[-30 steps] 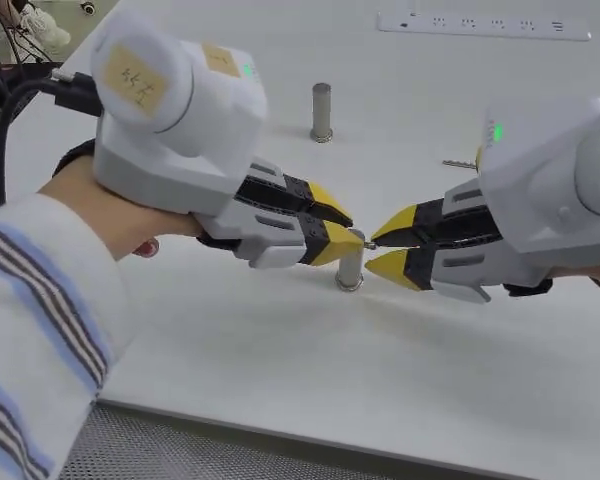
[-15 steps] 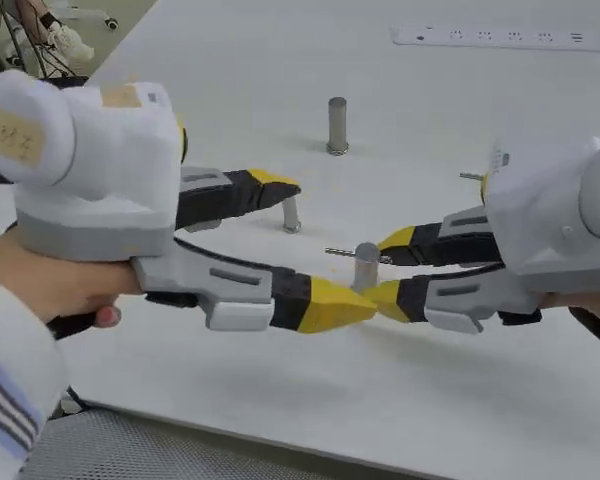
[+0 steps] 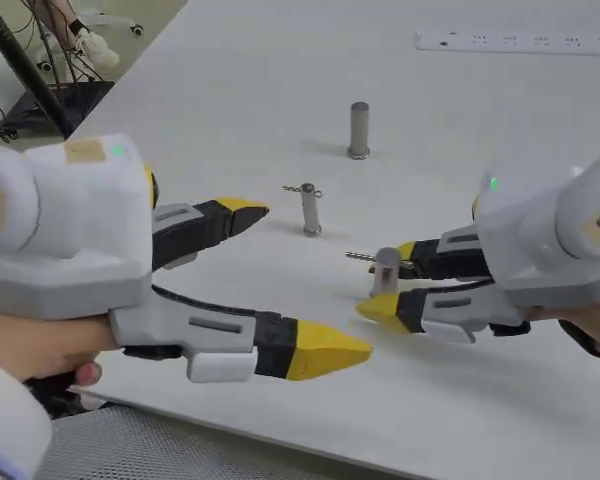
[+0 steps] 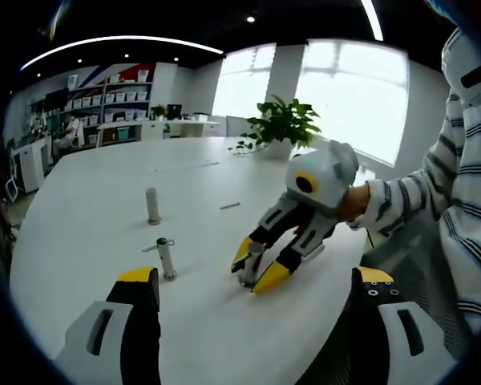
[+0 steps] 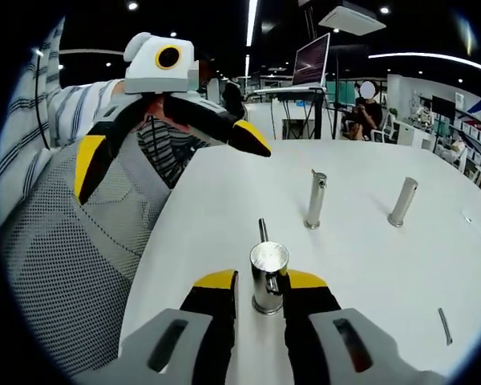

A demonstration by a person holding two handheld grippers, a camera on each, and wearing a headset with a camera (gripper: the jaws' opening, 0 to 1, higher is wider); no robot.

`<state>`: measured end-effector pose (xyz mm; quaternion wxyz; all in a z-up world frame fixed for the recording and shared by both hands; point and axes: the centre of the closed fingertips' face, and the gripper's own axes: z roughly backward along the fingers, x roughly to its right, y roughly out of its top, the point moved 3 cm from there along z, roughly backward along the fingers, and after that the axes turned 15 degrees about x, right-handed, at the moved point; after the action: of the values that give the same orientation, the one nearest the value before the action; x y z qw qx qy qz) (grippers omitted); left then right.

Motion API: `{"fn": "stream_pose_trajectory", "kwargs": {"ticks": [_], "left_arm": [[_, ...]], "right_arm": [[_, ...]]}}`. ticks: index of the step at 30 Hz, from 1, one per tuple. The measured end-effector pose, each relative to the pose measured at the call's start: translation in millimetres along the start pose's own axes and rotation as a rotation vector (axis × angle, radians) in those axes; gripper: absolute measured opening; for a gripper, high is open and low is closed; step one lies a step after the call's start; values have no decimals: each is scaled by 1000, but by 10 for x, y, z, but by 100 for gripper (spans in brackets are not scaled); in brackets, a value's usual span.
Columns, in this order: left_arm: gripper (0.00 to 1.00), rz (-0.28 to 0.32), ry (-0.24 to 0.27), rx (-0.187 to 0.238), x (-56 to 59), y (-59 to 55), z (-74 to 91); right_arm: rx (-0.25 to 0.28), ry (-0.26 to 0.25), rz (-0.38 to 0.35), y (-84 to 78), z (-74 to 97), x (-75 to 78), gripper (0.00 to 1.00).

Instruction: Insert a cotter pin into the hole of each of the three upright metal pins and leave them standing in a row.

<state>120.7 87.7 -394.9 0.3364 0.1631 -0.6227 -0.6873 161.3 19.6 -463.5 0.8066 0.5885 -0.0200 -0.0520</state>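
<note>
**Left tongs**: drawn farther back from the near metal pin than half a second ago, when one tip was close beside it. Jaws are spread wide and nothing is held.

**Right tongs**: clenched on the near metal pin, which is kept upright on the bench.

**Cotter pin**: seen projecting sideways from that pin's hole; how deeply it is seated cannot be told.

**Risk, as judged:** the near metal pin may be tipped or dragged out of row by a crooked release, and a shallow cotter pin may be shaken loose.

**Middle metal pin**: upright, second cotter pin fitted.

**Far metal pin**: upright, no cotter pin seen in it.

**Power strip**: laid farthest back.
</note>
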Motion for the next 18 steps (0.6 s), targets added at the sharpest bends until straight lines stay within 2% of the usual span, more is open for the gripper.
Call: {"fn": "stream_pose_trajectory", "kwargs": {"ticks": [8,15,18], "left_arm": [[99,2,28,-20,41,-45,70],[99,11,45,-27,39,-69,107],[99,9,52,-33,33,-81,117]], "right_arm": [[1,-17,5,-15,-6,57,10],[14,-5,20,-18,3,58,9],[7,1,50,-5,0,34,9]]}}
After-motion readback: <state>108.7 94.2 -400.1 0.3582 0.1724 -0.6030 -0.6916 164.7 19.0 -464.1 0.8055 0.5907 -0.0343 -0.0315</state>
